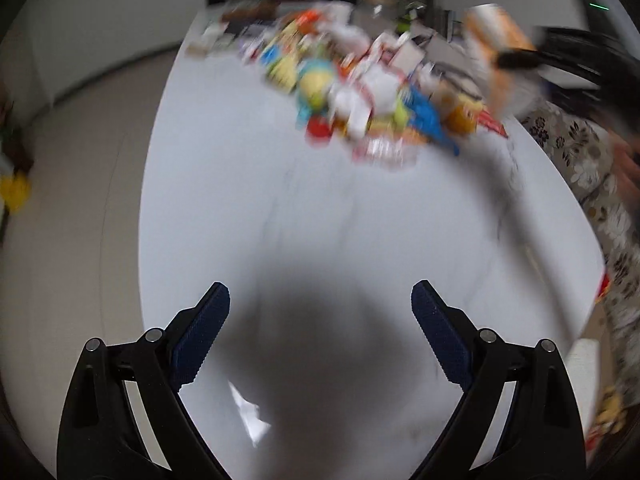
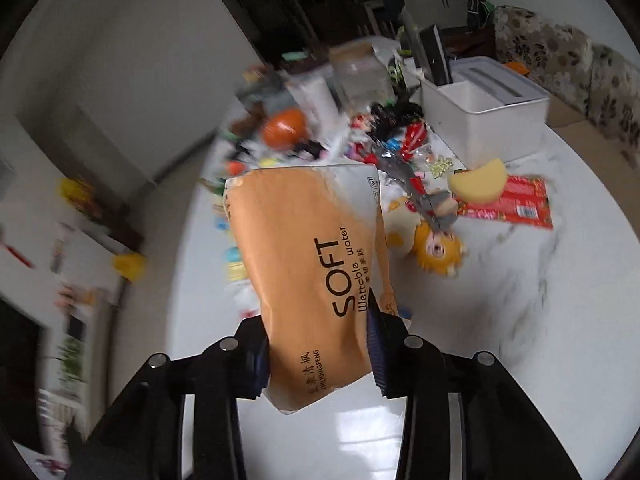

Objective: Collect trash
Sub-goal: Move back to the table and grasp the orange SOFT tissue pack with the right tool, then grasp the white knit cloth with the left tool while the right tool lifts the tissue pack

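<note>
Two grippers over a white marble-look table (image 2: 500,320). Right gripper (image 2: 320,356) clamped on an orange-and-white tissue pack (image 2: 316,256), printed "SOFT Wettable water", pinched near its lower end between the blue pads (image 2: 378,352) and raised clear of the tabletop, long side running up and away from the camera. Same pack blurred at upper right in the left wrist view (image 1: 496,40), above the far clutter.

Left gripper (image 1: 320,312) spread wide, nothing between its blue pads (image 1: 200,336), low over bare tabletop with its own dark shadow beneath. Small crumpled white scrap of paper (image 1: 250,412) lying on the table between the two fingers, close to the camera, touching neither as far as can be told.

Beyond the held pack, a jumble of toys and wrappers across the far half of the table: yellow sponge wedge (image 2: 478,182) resting on a flat red packet (image 2: 520,202), a yellow-maned plush figure (image 2: 436,250) just beside them, an orange ball-shaped thing (image 2: 284,128) farther back, too blurred to name more closely. White plastic storage bin (image 2: 492,120) at the far right of the table. Floral-patterned sofa (image 2: 560,60) behind it. Left wrist view heavily motion-blurred; pile of colourful clutter (image 1: 360,92) there not separable into items.
</note>
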